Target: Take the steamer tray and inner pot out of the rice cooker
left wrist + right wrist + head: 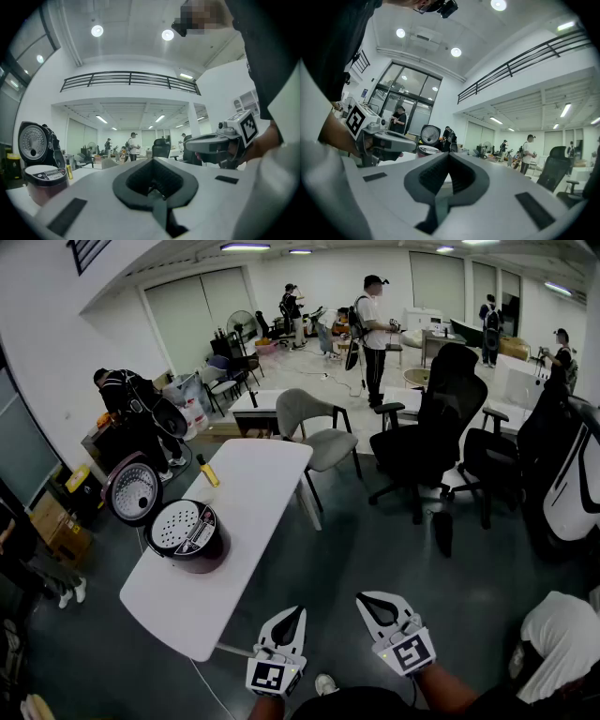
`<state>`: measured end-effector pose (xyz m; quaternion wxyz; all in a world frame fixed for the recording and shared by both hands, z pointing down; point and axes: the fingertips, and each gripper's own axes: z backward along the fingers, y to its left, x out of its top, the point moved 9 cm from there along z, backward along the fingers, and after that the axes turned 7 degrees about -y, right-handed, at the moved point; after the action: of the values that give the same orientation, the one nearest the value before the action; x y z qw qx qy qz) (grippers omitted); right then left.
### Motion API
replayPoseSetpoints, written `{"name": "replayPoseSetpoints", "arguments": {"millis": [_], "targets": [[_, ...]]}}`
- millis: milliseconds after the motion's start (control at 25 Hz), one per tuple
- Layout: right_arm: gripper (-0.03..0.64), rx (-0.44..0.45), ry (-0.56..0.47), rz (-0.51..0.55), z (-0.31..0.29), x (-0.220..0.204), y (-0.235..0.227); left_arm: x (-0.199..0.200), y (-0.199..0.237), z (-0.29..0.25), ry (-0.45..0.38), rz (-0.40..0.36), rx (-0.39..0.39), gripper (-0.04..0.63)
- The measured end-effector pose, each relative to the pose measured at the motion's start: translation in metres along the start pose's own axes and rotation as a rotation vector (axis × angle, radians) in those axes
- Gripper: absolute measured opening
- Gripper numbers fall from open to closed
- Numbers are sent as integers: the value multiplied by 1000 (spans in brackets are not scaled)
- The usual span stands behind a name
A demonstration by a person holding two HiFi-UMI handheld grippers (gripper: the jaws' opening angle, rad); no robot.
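Rice cooker (192, 538) stands on the near part of the white tabletop (253, 484), close to its left edge. Its dark red body is upright and its lid (131, 488) is swung open toward the far left. A white perforated steamer tray (178, 523) sits in the cooker's mouth; the inner pot under it cannot be seen. Farther along the tabletop lies a small yellow object (207, 471), well apart from the cooker.

The left gripper (292, 615) and the right gripper (373, 601) are held side by side, low in front of the person. They are off the tabletop's near corner and well apart from the cooker. Each has its jaws pressed together with nothing between them.

A grey chair (314, 427) stands at the tabletop's far end, with black office chairs (431, 437) to the right. Several people stand in the room behind.
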<state>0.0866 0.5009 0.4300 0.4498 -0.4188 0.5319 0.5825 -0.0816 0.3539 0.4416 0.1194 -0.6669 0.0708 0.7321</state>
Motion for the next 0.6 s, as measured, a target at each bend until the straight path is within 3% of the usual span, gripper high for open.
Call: {"name": "replayPoseSetpoints", "arguments": {"millis": [240,440,600], "targets": [[-3,-4,-6,-21,-12,-1,1,-1,12,1,-18,73,-26,-2],[-3,-4,11,33,-28,0,5,-5,27,1,-16,15,-27,-2],[-3,-1,-24,41,-48,2,12,-5,50,1,6,2,19,0]]}}
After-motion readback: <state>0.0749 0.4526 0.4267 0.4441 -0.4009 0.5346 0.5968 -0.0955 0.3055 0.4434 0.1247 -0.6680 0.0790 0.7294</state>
